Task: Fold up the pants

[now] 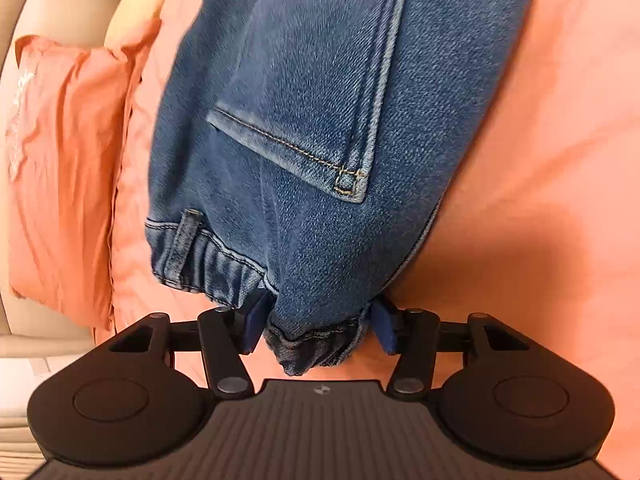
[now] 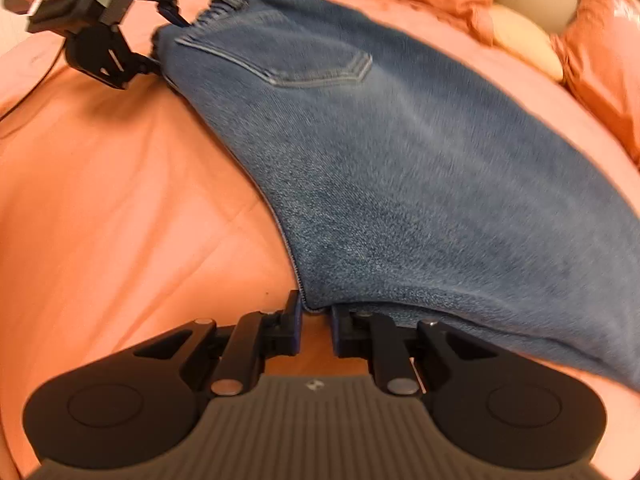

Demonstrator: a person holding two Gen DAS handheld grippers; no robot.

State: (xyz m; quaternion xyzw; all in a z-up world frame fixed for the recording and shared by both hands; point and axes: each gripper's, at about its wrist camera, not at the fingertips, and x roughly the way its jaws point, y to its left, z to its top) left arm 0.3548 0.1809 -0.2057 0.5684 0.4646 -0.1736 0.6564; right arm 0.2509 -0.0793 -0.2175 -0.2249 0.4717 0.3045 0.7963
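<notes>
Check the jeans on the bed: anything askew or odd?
Nothing stands out. The jeans lie on the orange bedding, waistband bunched in the left hand-held gripper.
</notes>
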